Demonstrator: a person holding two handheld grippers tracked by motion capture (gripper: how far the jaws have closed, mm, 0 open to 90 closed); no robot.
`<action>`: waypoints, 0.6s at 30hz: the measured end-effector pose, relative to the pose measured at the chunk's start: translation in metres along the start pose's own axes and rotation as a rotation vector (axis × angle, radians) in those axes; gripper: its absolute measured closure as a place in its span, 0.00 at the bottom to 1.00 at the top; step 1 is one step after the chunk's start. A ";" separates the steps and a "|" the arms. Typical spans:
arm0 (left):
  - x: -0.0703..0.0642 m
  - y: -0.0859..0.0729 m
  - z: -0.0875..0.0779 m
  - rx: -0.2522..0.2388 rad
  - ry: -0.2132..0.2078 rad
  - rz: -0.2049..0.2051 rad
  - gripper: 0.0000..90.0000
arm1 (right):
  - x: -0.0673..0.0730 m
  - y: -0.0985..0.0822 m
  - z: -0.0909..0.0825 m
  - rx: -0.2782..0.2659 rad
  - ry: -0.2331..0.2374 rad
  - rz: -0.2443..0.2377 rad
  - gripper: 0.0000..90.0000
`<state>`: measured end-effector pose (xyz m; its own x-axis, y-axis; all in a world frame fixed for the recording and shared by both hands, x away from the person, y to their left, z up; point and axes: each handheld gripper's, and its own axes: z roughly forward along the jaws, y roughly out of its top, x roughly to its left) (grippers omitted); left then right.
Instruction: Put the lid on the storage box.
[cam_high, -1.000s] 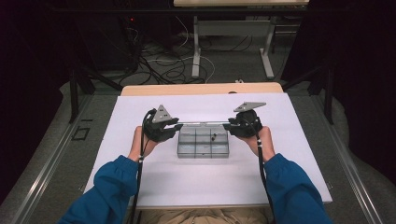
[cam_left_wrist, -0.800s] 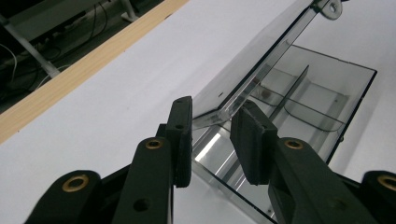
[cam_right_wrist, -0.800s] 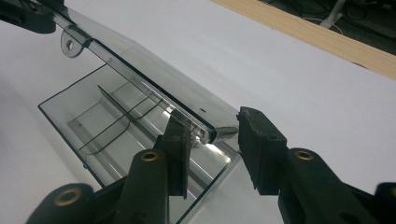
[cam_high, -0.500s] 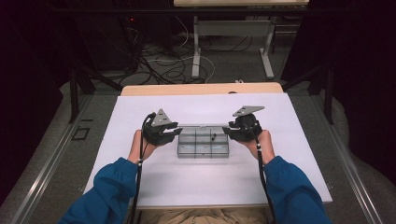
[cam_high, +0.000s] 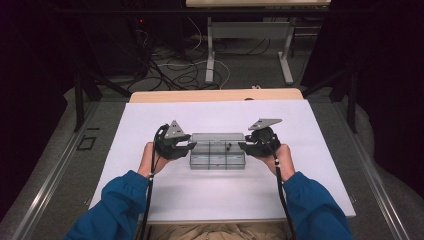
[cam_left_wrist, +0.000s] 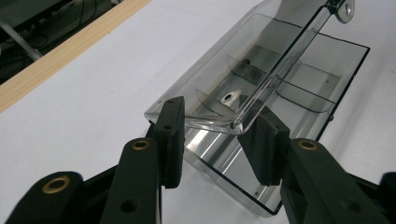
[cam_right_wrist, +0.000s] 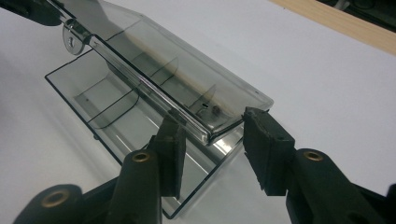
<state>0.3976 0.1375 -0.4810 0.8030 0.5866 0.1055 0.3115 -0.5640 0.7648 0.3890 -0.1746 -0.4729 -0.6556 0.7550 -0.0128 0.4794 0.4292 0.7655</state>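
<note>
Two grippers flank a clear plastic organiser box (cam_high: 217, 150) that sits near the middle of the white table top (cam_high: 320, 130), long side facing the person. The box is smoky-transparent with dark edges, shallow and rectangular, and thin see-through dividers split its tray into several compartments. Its lid (cam_left_wrist: 233, 79) stands raised, hinged along the far long side and tilted up over the tray, so the front lip hangs above the compartments; a small metal-looking latch tab (cam_left_wrist: 344, 10) shows at the lid's far end in the left gripper view. A tiny dark item (cam_right_wrist: 215, 110), too small to identify, lies in a compartment near the right-hand end. The left gripper (cam_high: 176, 146) is at the box's left end, and the near corner of the lid sits between its pads (cam_left_wrist: 172, 135); its jaws have just been opening, and the pads look slightly clear of the plastic rather than pressing it. The right gripper (cam_high: 256, 144) is at the opposite end, with the lid's other corner between its jaws, which have likewise been opening; a visible gap separates the right-hand pad (cam_right_wrist: 266, 149) from the lid edge. Blue sleeves (cam_high: 120, 205) reach in from the near side of the table.
</note>
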 end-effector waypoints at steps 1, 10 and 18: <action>0.000 -0.001 0.000 0.001 -0.001 0.001 0.68 | 0.001 -0.001 0.000 -0.001 -0.004 0.003 0.66; -0.003 -0.008 0.004 0.025 -0.018 -0.007 0.64 | 0.004 -0.009 0.001 0.024 0.009 0.003 0.64; -0.004 -0.011 0.006 0.053 -0.028 -0.006 0.62 | 0.006 -0.014 0.002 0.046 0.014 0.010 0.63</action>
<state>0.3940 0.1383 -0.4939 0.8149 0.5738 0.0822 0.3423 -0.5908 0.7306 0.3796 -0.1752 -0.4853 -0.6588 0.7523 0.0038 0.5120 0.4446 0.7350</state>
